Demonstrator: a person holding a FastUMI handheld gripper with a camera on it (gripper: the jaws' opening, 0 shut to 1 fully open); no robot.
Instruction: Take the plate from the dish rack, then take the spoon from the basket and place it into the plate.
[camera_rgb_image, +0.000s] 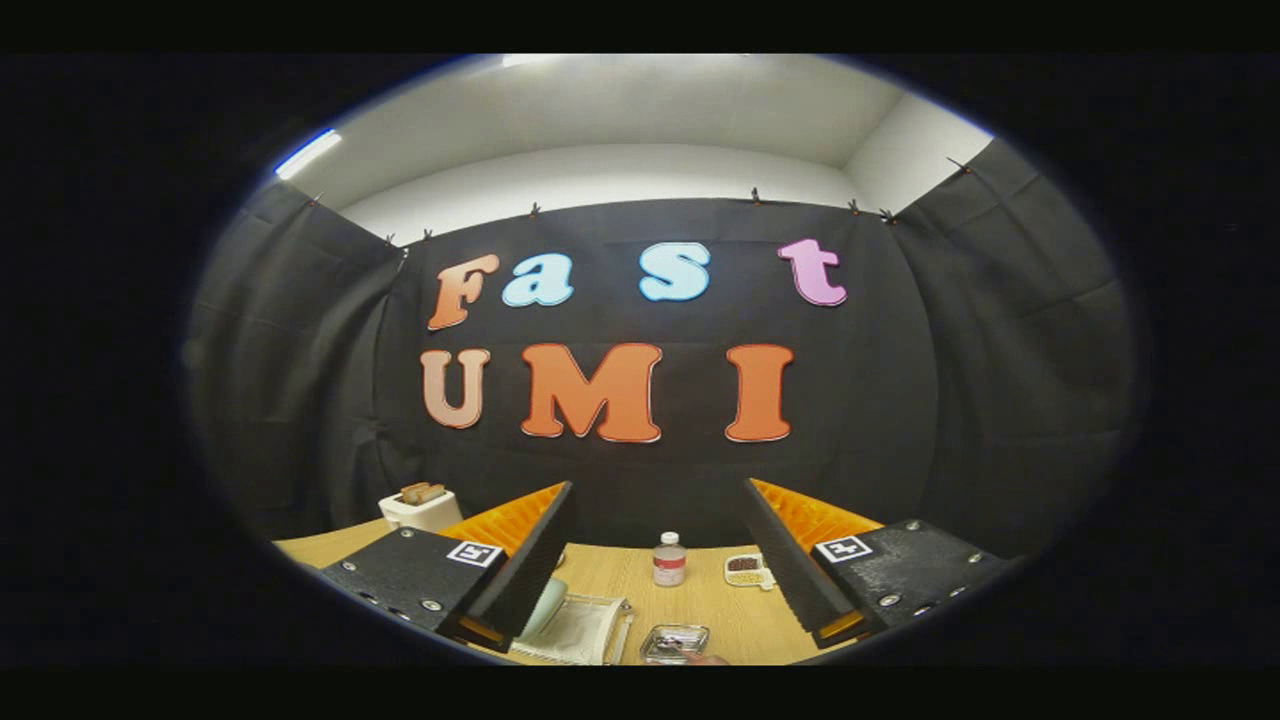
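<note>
Gripper view, lower centre of the frame: the plate (545, 608), pale green, stands on edge in the white rack (580, 630), partly behind the left finger. Just right of the rack lies a small clear basket (675, 643) holding metal cutlery; whether a spoon is among it cannot be told. The gripper (660, 570) is raised, its jaws spread wide and holding nothing, with rack and basket between them. Farther back on the wooden worktop (720, 610) stand a small bottle (669, 559) and a white dish (748, 569) of dark bits. At lower left, a white toaster (420, 508) holds bread.
</note>
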